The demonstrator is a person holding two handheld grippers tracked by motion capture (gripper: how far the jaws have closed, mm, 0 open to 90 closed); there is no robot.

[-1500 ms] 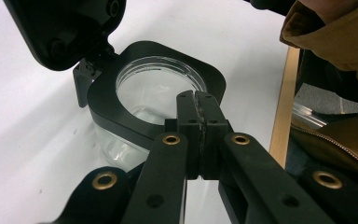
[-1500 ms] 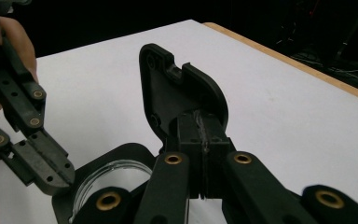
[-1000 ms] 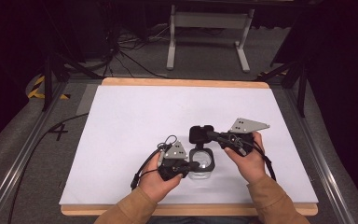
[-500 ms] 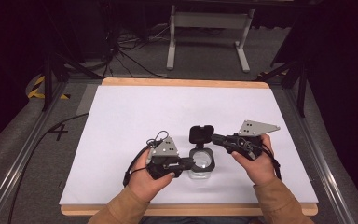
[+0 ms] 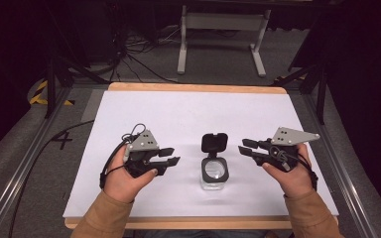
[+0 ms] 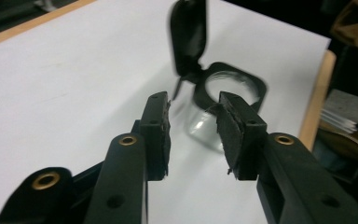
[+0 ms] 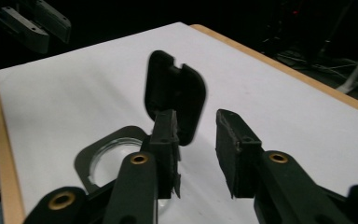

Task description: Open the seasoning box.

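Dark room, white sheet (image 5: 178, 124) over a wood-edged table (image 5: 193, 88), grey floor with cables and a metal stand (image 5: 222, 22) at the far end.

Your left gripper (image 5: 168, 156) sits in your left hand (image 5: 121, 181) at the near left of the sheet, jaws pointing right toward the middle, parted with a clear gap, nothing between them. In the left gripper view the black pads (image 6: 157, 135) stand apart with white sheet showing between them, and their foam edges look frayed. Grey plate on top, cable looping off the back.

Your right gripper (image 5: 244, 147) is in your right hand (image 5: 290, 176) at the near right, jaws pointing left, also parted and holding nothing. In the right gripper view the gap between its pads (image 7: 235, 149) shows bare sheet.

Between the two grippers, apart from both, stands a small clear jar (image 5: 214, 174) with a black square rim, mouth open. Its black hinged lid (image 5: 214, 143) is flipped up on the far side. From the left gripper view the jar (image 6: 228, 91) is just ahead of the jaw tips, lid (image 6: 189, 32) upright and blurred. From the right gripper view the lid (image 7: 175, 95) rises right behind the left-hand jaw, jar rim (image 7: 114, 151) lower left. Your left gripper (image 7: 32, 21) shows top left there, beyond the jar.

Tan sleeves (image 5: 101, 218) come in from the near edge.
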